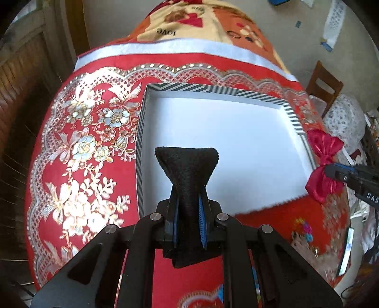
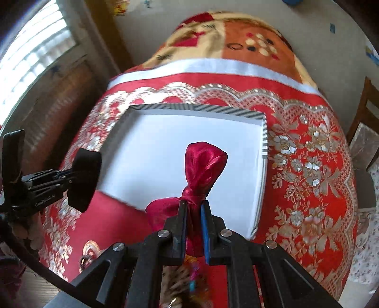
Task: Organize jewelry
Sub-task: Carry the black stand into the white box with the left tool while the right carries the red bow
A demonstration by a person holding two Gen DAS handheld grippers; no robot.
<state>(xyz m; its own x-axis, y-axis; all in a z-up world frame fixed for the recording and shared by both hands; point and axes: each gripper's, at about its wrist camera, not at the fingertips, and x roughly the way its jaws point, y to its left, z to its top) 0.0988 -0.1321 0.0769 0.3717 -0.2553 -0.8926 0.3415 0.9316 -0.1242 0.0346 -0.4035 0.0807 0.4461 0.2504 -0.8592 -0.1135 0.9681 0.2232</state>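
My left gripper (image 1: 188, 201) is shut on a black felt bow (image 1: 187, 165), held above the near left part of a shallow white box with a striped rim (image 1: 142, 132). My right gripper (image 2: 194, 206) is shut on a red satin bow (image 2: 203, 165) by its knot, held over the box's (image 2: 264, 142) near edge. The red bow also shows at the right of the left wrist view (image 1: 324, 163). The left gripper with the black bow shows at the left of the right wrist view (image 2: 84, 177). The box holds nothing visible.
The box lies on a table under a red cloth with gold flowers (image 1: 83, 147). Small colourful jewellery (image 1: 305, 231) lies on the cloth near the front edge, blurred. A patterned blanket (image 1: 201, 21) lies behind. A wooden chair (image 1: 324, 83) stands at the right.
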